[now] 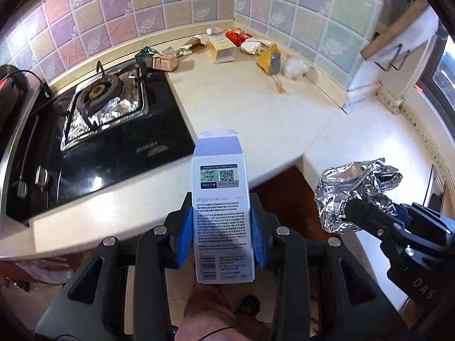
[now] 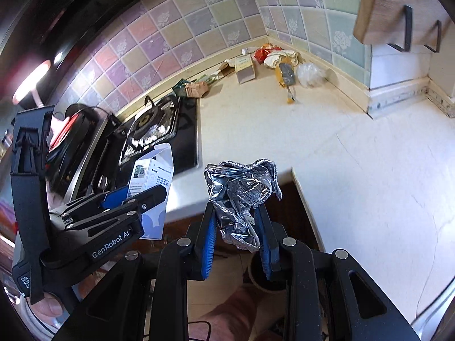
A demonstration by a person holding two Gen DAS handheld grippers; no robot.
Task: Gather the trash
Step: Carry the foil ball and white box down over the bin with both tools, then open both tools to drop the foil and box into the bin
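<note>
My left gripper [image 1: 222, 227] is shut on a white and blue carton box [image 1: 221, 199] and holds it upright in front of the counter's front edge; the box also shows in the right wrist view [image 2: 153, 182]. My right gripper [image 2: 237, 227] is shut on a crumpled ball of aluminium foil [image 2: 241, 190], held off the counter's inner corner; the foil also shows in the left wrist view [image 1: 352, 193]. More trash lies in the far corner of the cream counter [image 1: 241, 108]: a yellow box [image 1: 221, 47], red wrapper [image 1: 237, 36], orange packet [image 1: 270, 59], clear plastic bag [image 1: 295, 66], crumpled cartons [image 1: 159, 59].
A black gas hob [image 1: 93, 130] with a foil-lined burner [image 1: 105, 102] sits at the left of the counter. The tiled wall [image 1: 142, 14] runs behind. A wall cabinet with handles [image 2: 398, 14] hangs at the right. Brown cabinet front and floor lie below the grippers.
</note>
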